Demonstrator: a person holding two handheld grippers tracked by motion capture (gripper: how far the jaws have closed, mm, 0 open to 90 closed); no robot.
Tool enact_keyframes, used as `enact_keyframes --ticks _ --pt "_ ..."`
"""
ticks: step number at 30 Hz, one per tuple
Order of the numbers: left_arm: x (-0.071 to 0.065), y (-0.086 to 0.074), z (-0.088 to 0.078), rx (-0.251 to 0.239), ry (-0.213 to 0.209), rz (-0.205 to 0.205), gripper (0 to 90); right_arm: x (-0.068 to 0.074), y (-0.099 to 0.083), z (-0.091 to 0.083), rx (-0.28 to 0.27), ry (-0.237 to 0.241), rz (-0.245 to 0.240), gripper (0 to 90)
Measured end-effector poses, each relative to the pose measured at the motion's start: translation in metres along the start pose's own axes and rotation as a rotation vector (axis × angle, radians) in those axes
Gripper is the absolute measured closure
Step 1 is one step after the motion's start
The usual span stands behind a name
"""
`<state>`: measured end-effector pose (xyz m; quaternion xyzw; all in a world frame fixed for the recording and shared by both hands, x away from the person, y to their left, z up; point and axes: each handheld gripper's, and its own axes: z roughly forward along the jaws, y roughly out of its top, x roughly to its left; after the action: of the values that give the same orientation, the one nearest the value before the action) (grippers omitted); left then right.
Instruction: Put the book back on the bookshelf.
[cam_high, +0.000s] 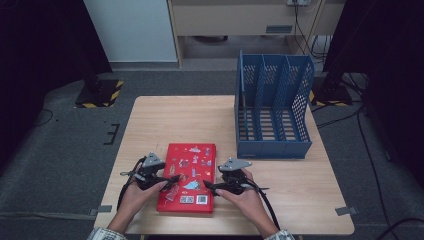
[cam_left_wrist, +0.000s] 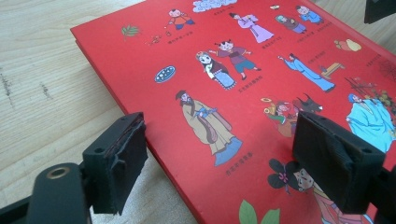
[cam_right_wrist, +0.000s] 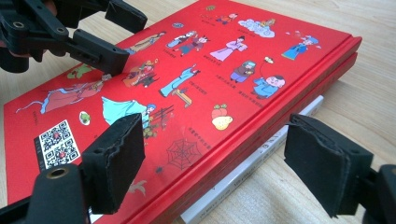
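Fingers of left gripper (cam_high: 169, 181) & right gripper (cam_high: 209, 187), both spread, flank red book (cam_high: 189, 172) lying flat on surface (cam_high: 300, 185); long axis runs away from person.

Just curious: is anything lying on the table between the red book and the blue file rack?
No. In the high view, only bare table lies between the book and the rack.

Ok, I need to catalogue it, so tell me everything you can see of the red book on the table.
The red book is a glossy hardcover lying flat and closed on the wooden table, near the front edge. Its cover carries small cartoon figures in robes, a spider web, a cloud, and a QR code at one corner. White page edges show beneath the cover's long side. The left gripper and right gripper straddle opposite long edges, open, not clamping it.
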<state>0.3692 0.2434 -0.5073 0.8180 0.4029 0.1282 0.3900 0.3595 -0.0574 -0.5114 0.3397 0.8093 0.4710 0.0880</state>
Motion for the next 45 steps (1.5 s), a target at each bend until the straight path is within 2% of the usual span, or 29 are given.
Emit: enact_keyframes --ticks 6,15,26,38,40,45 --pt "-0.003 0.002 0.003 -0.004 -0.015 0.02 17.7 -0.001 -0.001 0.001 0.006 0.008 0.01 19.5" --pt "-0.008 0.005 0.005 -0.006 -0.011 0.05 17.6 -0.001 -0.006 0.005 0.035 0.012 0.014 16.9" --pt "-0.012 0.007 0.008 -0.006 -0.015 0.073 16.4 -0.009 -0.009 0.006 0.038 0.033 0.066 15.2" --pt "-0.015 0.008 0.009 -0.005 -0.014 0.081 14.3 -0.015 -0.011 0.01 0.038 0.065 0.116 11.2" --pt "-0.016 0.007 0.009 -0.001 -0.008 0.08 11.3 -0.016 -0.012 0.01 0.04 0.074 0.124 11.2" --pt "-0.015 0.004 0.008 -0.002 -0.022 0.055 11.6 -0.02 -0.013 0.012 0.044 0.099 0.156 10.4"
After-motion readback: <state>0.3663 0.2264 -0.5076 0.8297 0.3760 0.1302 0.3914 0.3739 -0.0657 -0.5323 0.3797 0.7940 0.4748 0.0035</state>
